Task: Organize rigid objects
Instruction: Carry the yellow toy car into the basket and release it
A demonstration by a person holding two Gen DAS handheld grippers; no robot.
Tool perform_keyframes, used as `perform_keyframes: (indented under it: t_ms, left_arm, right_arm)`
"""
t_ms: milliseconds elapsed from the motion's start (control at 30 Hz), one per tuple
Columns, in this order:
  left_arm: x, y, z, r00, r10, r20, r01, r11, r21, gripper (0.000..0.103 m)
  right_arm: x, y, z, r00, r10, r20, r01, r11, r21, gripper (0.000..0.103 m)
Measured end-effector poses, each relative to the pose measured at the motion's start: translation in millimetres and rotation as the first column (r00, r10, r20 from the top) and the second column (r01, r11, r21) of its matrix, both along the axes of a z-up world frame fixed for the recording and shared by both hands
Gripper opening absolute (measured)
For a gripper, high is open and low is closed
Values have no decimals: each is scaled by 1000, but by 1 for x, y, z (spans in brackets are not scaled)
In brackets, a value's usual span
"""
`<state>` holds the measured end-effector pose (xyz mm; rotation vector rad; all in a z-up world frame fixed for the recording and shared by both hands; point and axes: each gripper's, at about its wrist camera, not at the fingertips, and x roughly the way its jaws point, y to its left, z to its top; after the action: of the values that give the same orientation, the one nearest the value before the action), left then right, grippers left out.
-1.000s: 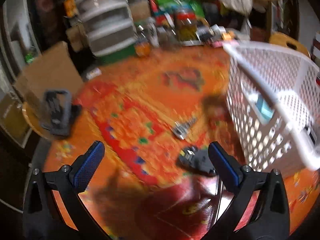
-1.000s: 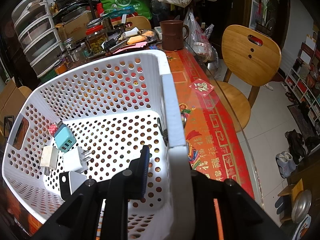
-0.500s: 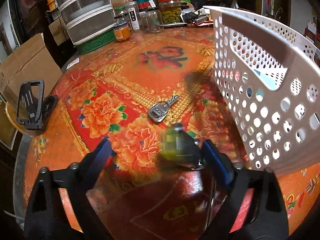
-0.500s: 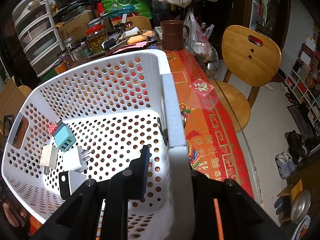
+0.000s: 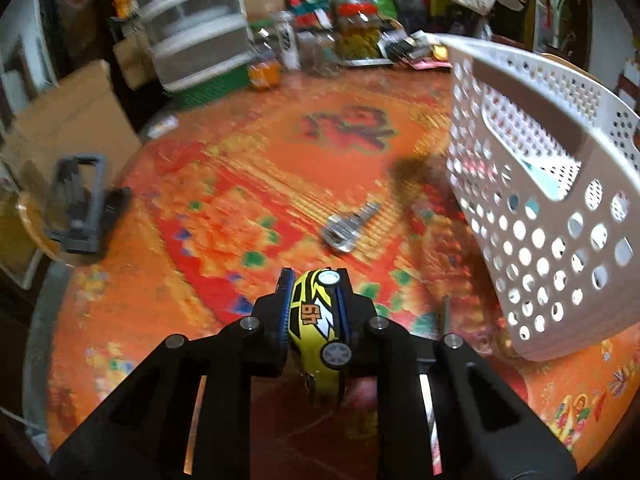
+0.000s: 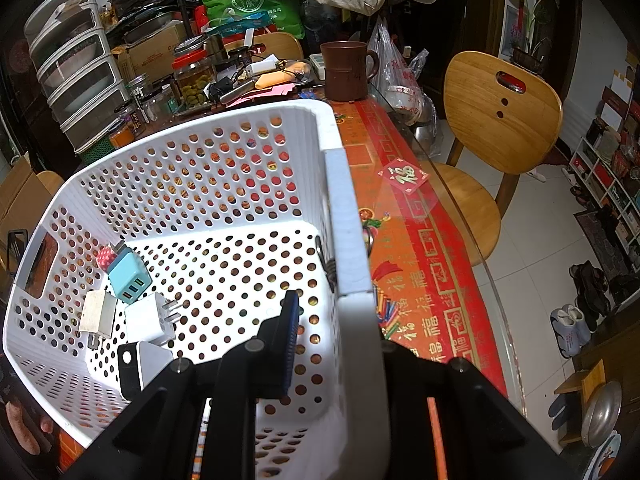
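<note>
A yellow toy car (image 5: 316, 320) with black flashes sits wheel-side up between the blue pads of my left gripper (image 5: 314, 280). The jaws are closing and both pads press on the car, above the orange flowered tablecloth. A silver car key (image 5: 348, 228) lies on the cloth just beyond. The white perforated basket (image 5: 540, 240) stands tilted to the right. My right gripper (image 6: 332, 312) is shut on the basket's side wall (image 6: 344, 232), one finger inside and the other hidden outside. Several chargers lie in the basket: a blue one (image 6: 129, 276), a white one (image 6: 150, 318) and a black-and-white one (image 6: 138, 364).
A black phone stand (image 5: 80, 204) sits at the table's left edge. Plastic drawers (image 5: 192, 28), jars and a cardboard box (image 5: 72, 120) crowd the far side. A brown mug (image 6: 346, 70) stands behind the basket. A wooden chair (image 6: 500, 120) is to the right. A hand (image 6: 24, 428) shows by the basket's near corner.
My left gripper's wide jaws have come together onto the yellow toy car. The right gripper and the basket have not moved.
</note>
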<state>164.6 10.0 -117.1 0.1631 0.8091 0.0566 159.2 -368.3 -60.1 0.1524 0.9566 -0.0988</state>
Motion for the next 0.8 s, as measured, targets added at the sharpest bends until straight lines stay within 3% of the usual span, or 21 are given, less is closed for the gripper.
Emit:
perform_keyframes:
  t_ms: [100, 200, 400, 800]
  left_arm:
    - [-10, -1, 21, 993, 68, 92, -78, 990, 114, 18]
    - [-11, 4, 43, 983, 121, 135, -140, 979, 146, 18]
    - [-3, 10, 69, 981, 123, 149, -141, 983, 120, 18]
    - [-4, -27, 103, 984, 56, 171, -69, 995, 69, 18]
  right_arm:
    - [0, 0, 0, 1000, 1, 0, -1, 1000, 0, 20]
    - [0, 0, 0, 1000, 0, 0, 0, 1000, 0, 20]
    - [0, 0, 0, 1000, 0, 0, 0, 1000, -1, 20]
    - [-1, -1, -1, 1000, 2, -1, -2, 1000, -2, 20]
